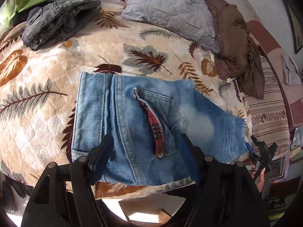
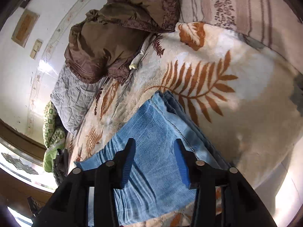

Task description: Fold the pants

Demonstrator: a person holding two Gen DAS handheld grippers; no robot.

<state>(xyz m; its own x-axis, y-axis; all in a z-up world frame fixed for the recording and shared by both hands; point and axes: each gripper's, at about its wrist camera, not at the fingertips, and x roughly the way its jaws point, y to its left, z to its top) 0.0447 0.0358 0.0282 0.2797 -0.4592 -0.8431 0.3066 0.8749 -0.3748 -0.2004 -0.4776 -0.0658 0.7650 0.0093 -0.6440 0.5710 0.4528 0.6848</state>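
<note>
Leaf-print blanket carries our folded jeans.
Both grippers, left and right, hang released above them; the right is nearer.

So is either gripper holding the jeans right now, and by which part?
Neither. The left gripper and the right gripper both stand open above the folded jeans, with no denim pinched between the fingers.
</note>
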